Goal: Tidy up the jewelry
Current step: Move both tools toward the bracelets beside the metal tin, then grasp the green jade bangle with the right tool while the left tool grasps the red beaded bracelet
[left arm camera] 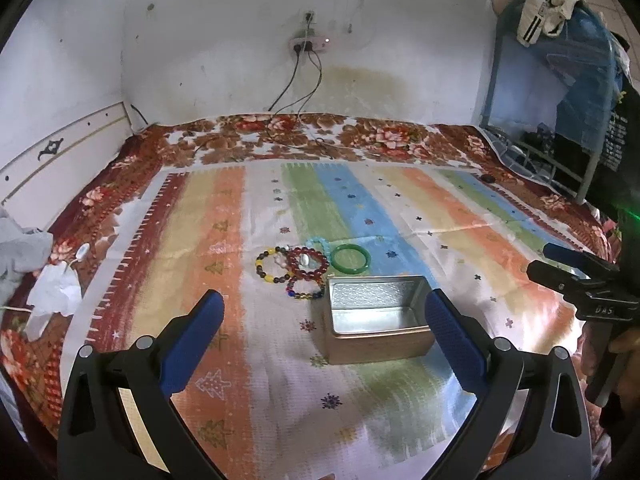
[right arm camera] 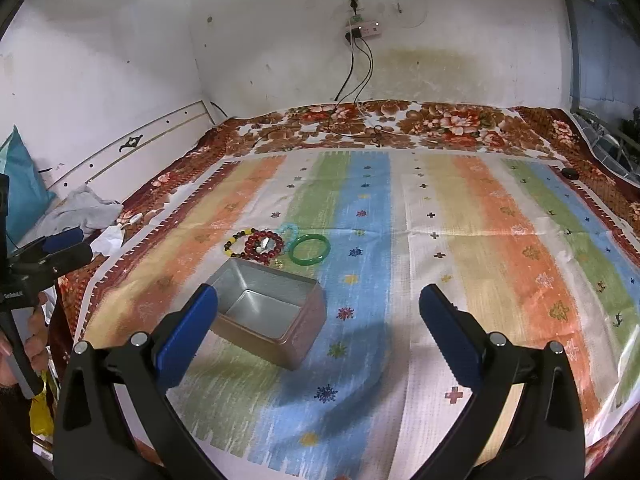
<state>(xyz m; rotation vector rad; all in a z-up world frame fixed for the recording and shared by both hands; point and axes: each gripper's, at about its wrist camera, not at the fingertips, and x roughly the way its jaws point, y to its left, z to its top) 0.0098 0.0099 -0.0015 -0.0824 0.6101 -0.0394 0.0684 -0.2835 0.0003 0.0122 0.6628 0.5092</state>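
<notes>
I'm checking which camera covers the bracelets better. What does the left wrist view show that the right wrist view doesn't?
Only the left wrist view shows the small multicolored bead bracelet fully, lying just beyond the tin's far left corner, plus clothes hanging on the bed frame.

Only the right wrist view shows a teal pillow by the headboard.

Both show the empty metal tin, green bangle, dark red bead bracelet, and each view's own tool open: left tool, right tool.

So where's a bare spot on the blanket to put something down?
Bare striped cloth lies right of the green bangle and tin box, and in front of the box. It is crowded behind the box, where the bead bracelets overlap.
</notes>
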